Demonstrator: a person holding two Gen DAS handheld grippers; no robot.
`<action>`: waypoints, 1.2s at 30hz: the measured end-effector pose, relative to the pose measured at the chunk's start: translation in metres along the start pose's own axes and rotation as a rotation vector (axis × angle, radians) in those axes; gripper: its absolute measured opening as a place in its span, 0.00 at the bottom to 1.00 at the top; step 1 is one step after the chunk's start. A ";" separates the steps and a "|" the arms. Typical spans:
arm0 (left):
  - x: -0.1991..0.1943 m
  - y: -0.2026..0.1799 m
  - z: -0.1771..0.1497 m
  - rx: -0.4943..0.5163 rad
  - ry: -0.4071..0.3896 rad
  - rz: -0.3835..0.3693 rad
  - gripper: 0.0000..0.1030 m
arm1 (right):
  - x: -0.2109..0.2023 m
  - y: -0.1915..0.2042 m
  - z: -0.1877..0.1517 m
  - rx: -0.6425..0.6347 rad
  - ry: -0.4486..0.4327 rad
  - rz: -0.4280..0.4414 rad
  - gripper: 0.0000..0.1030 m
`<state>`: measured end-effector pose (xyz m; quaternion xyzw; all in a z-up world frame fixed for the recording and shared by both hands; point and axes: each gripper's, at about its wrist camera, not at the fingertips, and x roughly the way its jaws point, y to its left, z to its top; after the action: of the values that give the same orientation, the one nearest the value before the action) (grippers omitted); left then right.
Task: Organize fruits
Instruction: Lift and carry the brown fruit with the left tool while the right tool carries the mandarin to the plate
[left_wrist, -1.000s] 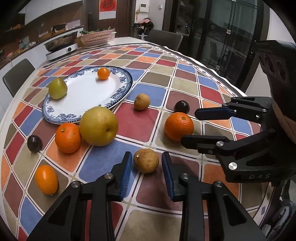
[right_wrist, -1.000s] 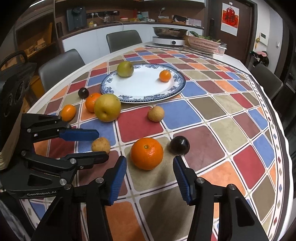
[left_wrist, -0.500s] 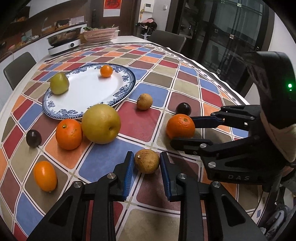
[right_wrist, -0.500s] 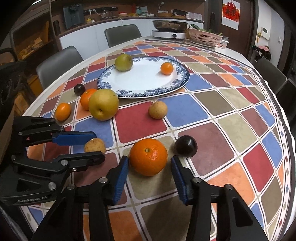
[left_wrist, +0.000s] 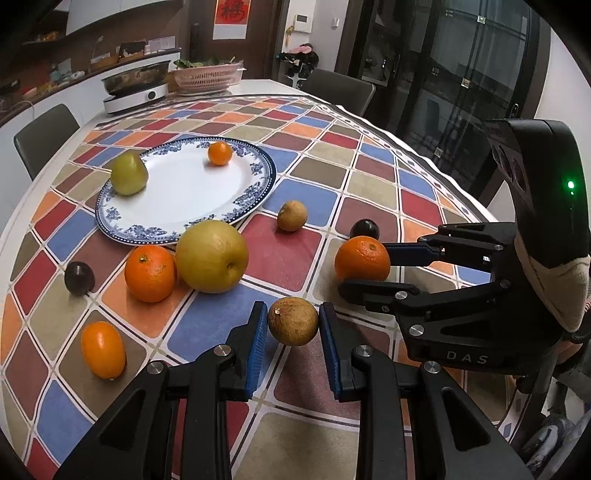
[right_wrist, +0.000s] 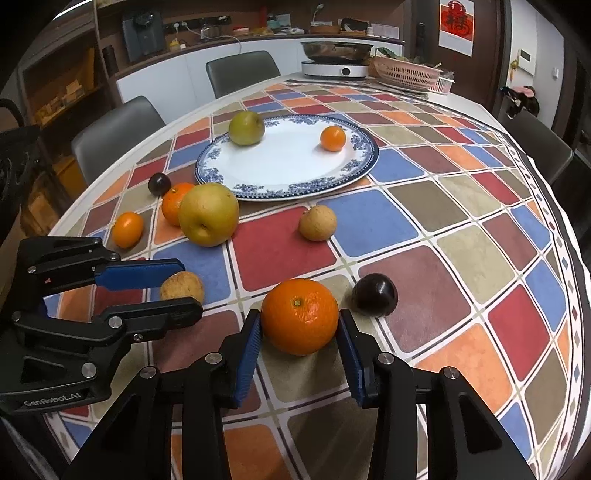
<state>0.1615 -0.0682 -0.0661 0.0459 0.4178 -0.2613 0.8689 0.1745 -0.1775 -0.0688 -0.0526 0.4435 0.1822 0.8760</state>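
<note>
Left tool (left_wrist: 293, 325) was closed on the small brown fruit (left_wrist: 293, 321), blue pads touching both its sides, fruit sitting right at the fingertips and low on the counter (left_wrist: 369, 192). Right tool (right_wrist: 300, 328) had just been closing its jaws around the orange (right_wrist: 300, 315); the pads looked in contact on both flanks, so I read it as gripped, orange also at the very tips. Both fruits were roundish, no long axis to line up. The plate (left_wrist: 258, 184) lay ahead of both tools and off to the left of the left tool, well apart from each; it already carried a green pear (left_wrist: 128, 173) on its far-left rim and a small orange (left_wrist: 219, 153) near the far side, with the white middle bare. Judgement: the next move turns on lifting and carrying forward to that bare middle; the left tool was nearer the plate. Straight between the left tool and the plate sat a big yellow pear (left_wrist: 211, 256), touching or just beside another orange (left_wrist: 149, 273), so its path likely needs height or a swing around. For the right tool, a dark plum (right_wrist: 373, 294) sat just beside the held orange on the right, and a second brown fruit (right_wrist: 317, 223) lay ahead, between tool and plate. The two tools were near each other, side by side; lifting together risks a clash. The counter edge curved away on the right, well clear of both fruits.
</note>
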 end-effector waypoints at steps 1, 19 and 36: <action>-0.002 0.000 0.000 -0.001 -0.005 0.001 0.28 | -0.002 0.000 0.000 0.000 -0.003 0.001 0.40; -0.062 0.002 0.026 -0.037 -0.139 0.049 0.28 | -0.059 0.016 0.031 0.003 -0.145 0.025 0.40; -0.089 0.021 0.074 -0.027 -0.235 0.119 0.28 | -0.085 0.021 0.090 -0.026 -0.252 0.041 0.40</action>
<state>0.1782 -0.0352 0.0458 0.0278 0.3131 -0.2070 0.9265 0.1887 -0.1583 0.0545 -0.0315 0.3283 0.2107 0.9202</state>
